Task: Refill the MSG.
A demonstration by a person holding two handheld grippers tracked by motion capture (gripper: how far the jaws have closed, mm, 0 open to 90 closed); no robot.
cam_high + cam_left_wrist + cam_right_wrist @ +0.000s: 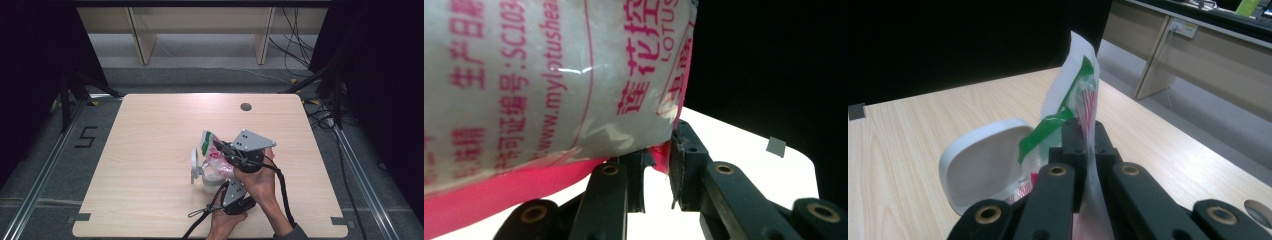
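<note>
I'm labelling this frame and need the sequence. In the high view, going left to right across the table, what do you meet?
White lid → plastic bag → right tool and its grey plate → the table's cable hole sits farther back.

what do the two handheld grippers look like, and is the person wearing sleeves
Both the left gripper and the right gripper have black linked jaws with brass-coloured pivot pins, a grey three-cornered plate on top, and a black cable trailing toward the table's near edge. A dark grey sleeve cuff shows at the right wrist.
</note>
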